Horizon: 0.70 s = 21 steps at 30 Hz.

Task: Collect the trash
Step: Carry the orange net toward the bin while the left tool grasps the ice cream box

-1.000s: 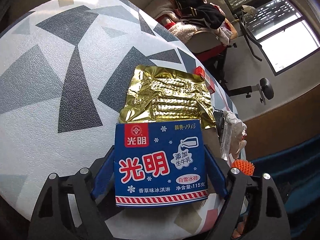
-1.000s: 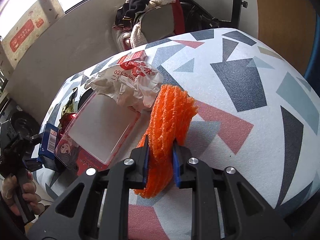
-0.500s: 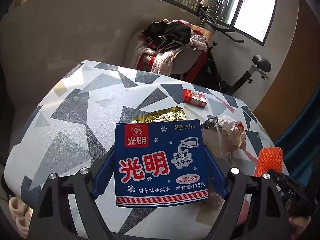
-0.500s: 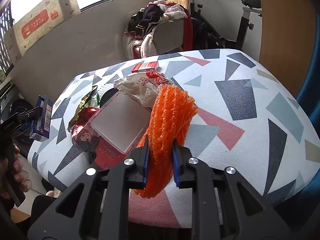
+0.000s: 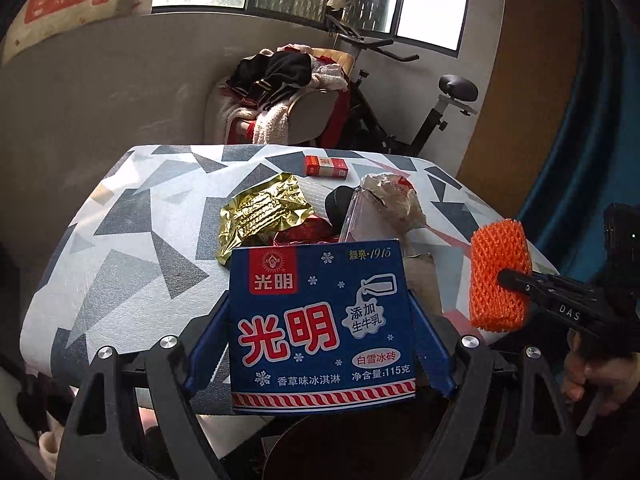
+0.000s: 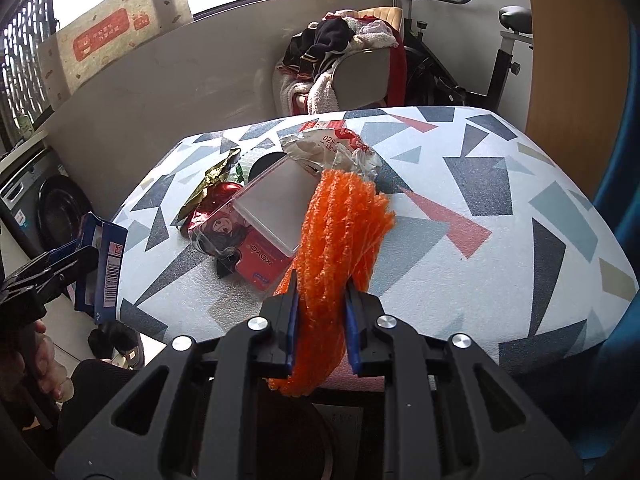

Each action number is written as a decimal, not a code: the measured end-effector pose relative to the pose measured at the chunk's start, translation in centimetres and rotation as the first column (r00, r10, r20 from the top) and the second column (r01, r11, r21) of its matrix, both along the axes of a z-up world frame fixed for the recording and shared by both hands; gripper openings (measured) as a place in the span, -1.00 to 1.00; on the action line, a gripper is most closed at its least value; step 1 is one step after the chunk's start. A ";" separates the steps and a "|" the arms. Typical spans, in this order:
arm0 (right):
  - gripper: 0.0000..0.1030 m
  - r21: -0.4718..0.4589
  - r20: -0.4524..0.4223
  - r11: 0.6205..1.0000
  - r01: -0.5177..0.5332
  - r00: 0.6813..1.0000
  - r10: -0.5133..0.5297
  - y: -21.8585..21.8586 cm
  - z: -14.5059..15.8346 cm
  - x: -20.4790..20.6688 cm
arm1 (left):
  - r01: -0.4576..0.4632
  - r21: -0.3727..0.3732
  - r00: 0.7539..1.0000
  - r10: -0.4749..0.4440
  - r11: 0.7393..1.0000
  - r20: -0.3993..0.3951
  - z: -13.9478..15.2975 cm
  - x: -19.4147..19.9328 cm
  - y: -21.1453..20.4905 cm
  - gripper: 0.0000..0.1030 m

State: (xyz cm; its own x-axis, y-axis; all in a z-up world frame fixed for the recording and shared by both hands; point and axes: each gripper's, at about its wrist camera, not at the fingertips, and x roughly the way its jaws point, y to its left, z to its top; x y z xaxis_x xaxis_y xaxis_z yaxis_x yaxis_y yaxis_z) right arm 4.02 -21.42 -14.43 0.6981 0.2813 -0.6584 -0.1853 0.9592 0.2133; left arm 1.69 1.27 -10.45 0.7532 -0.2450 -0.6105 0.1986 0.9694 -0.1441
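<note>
Trash is already in both tongs: the left tongs [image 5: 320, 344] stand wide but clamped by their blue pads on the sides of a flat blue cardboard ice-cream carton [image 5: 322, 324] with red and white lettering, and the right tongs [image 6: 322, 320] are squeezed nearly together on a soft orange foam-mesh fruit sleeve [image 6: 338, 256], which bulges above and below the pads. The carton's width forces the broad spread; the squashy mesh lets the other pair close almost fully.

Both pieces are held clear of the desk [image 6: 500, 216] with the grey, blue and red triangle-patterned cover, off its near edge. Both tongs tilt forward and downward toward that desk. In the left wrist view a hand [image 5: 588, 372] grips the right tool's handle, right of the carton. A dark round opening shows under each pair, probably a bin, so the pose reads as carrying toward a drop.

Beyond the carton, on the desk, more rubbish waits: a crinkled gold foil wrapper [image 5: 260, 212], a shiny red foil wrapper [image 5: 308, 232], a clear plastic phone-case package [image 6: 260, 220] with a red printed card, a crumpled white plastic bag [image 5: 394, 200] and, farthest, a small red cardboard packet [image 5: 326, 166].
</note>
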 end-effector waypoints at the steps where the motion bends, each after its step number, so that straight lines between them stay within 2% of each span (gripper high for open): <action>1: -0.57 0.002 0.001 1.000 -0.007 1.000 0.007 0.2 -0.2 -0.5 | 0.021 0.001 1.000 -0.021 1.000 0.006 -0.2 -0.8 -0.3 0.56; 4: -0.57 -0.011 0.008 0.999 -0.030 1.000 0.030 0.9 -0.7 -1.8 | 0.072 0.036 0.997 -0.073 0.997 0.015 -1.6 -2.9 -1.2 0.56; 15: -0.57 -0.038 0.007 0.998 -0.051 0.999 0.051 2.0 -3.8 -5.4 | 0.124 0.009 0.983 -0.122 0.992 -0.134 -8.9 -6.2 -1.3 0.56; 21: -0.57 -0.022 -0.024 0.998 -0.062 0.998 0.061 2.5 -5.9 -6.1 | 0.102 -0.021 0.977 -0.105 0.995 -0.185 -10.0 -5.5 -0.7 0.56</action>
